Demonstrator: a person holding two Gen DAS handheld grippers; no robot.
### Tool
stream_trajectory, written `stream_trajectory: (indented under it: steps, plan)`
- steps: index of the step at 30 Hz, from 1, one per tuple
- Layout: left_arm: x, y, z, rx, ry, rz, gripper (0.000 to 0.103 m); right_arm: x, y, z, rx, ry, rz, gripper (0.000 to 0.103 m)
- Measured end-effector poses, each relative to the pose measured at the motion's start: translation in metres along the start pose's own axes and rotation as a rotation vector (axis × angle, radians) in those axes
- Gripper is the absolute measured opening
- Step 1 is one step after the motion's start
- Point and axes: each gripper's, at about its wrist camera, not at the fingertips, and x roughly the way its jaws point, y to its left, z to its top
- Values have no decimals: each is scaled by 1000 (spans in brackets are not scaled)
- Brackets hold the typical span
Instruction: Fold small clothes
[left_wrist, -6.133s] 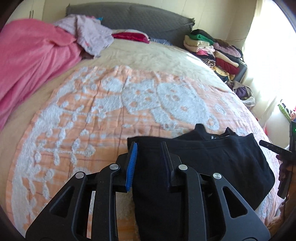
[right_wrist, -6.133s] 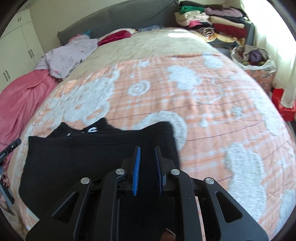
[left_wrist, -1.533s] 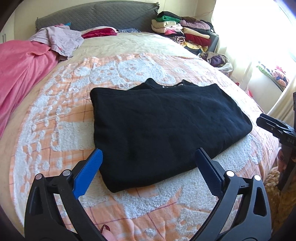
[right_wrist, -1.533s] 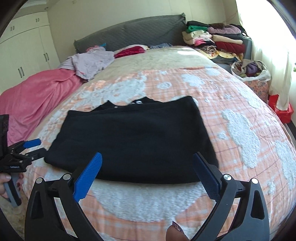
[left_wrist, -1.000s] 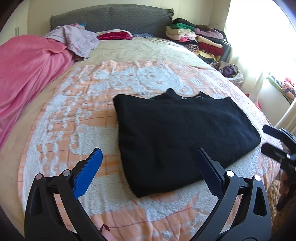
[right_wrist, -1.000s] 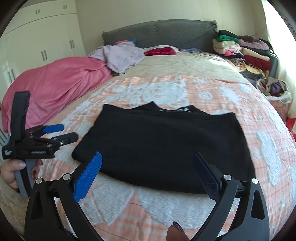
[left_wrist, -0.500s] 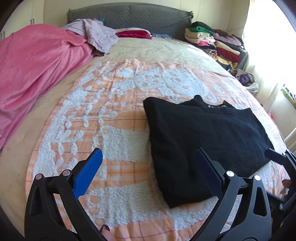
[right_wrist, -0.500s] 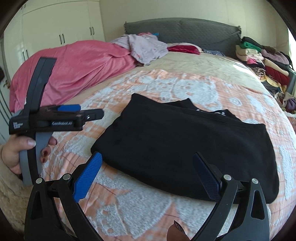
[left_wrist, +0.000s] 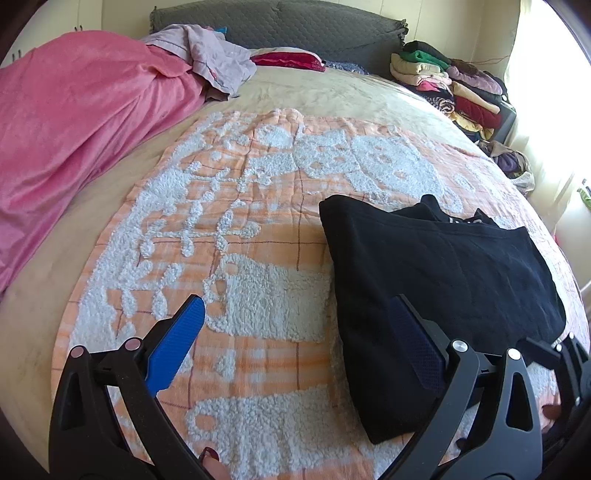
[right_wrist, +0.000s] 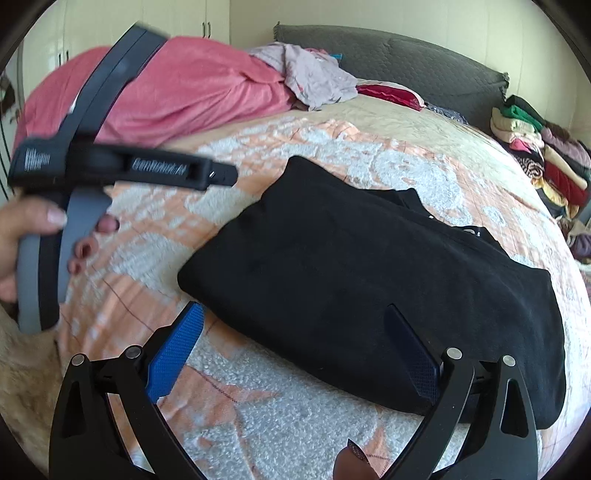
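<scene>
Black garment (left_wrist: 443, 280) lying folded flat on orange-white blanket (left_wrist: 236, 229), toward its near right part. Left gripper (left_wrist: 301, 339) spread wide, empty, right finger over garment's near left edge; half second ago garment sat more central in left view, now lying further right. Right gripper (right_wrist: 295, 345) released too, jaws wide, straddling garment's near edge. Left hand (right_wrist: 33, 236) with its tool now looming larger and blurred left of garment. Pink cover (left_wrist: 74, 122) lying beyond blanket's left edge.
</scene>
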Motion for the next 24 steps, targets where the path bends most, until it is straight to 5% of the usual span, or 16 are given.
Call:
stream_trajectory:
  steps: [24]
  plan:
    - [28, -3, 6, -23, 33, 17, 93, 70, 18, 3, -217, 36, -257, 98]
